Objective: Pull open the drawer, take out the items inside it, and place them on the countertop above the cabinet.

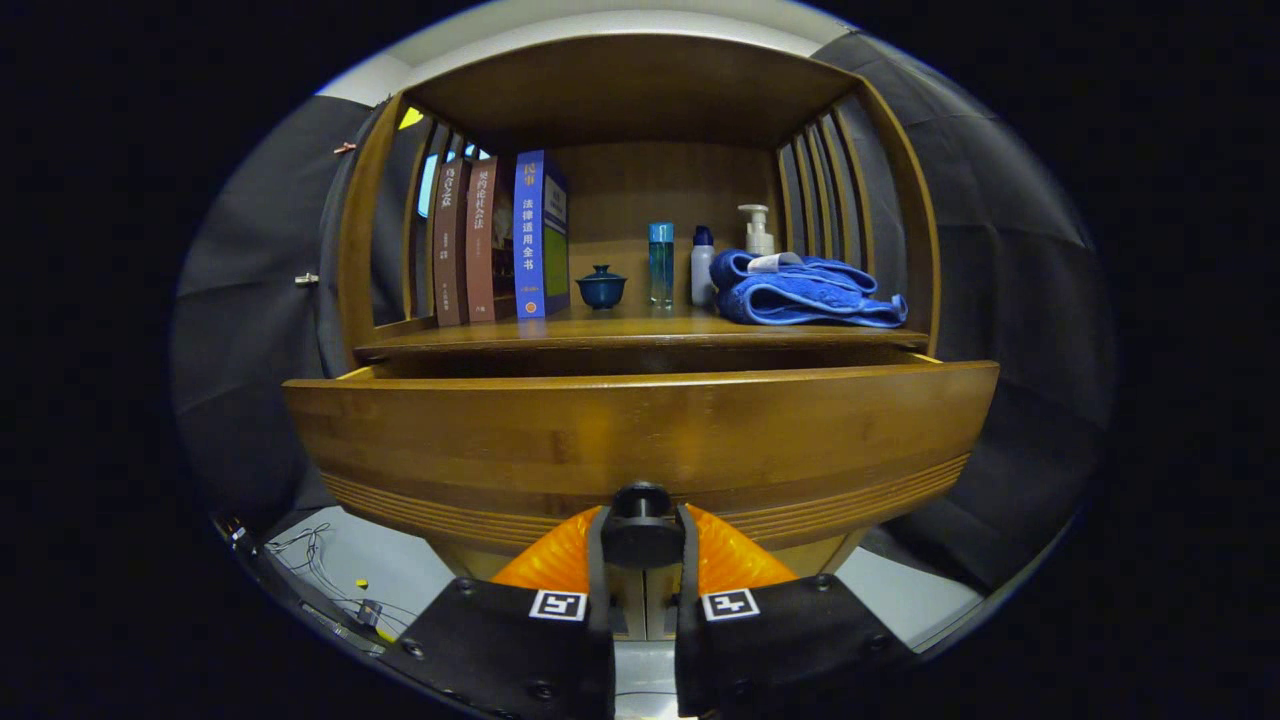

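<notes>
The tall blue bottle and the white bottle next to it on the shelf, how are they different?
The tall blue bottle is see-through, slim and straight-sided, while the white bottle is opaque with a dark blue cap. The blue one stands taller; the white one is shorter and narrows at the top. Both stand upright, side by side on the countertop, between the small blue lidded cup and the folded blue towel.

Tongs (641, 560) clamp knob (641, 525) of drawer (640, 440)

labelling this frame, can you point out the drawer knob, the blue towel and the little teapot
drawer knob (641, 525): gripper view, its dark round face, clamped between the fingers
blue towel (800, 292): gripper view, middle of the folded stack
little teapot (601, 288): gripper view, its round body
</notes>
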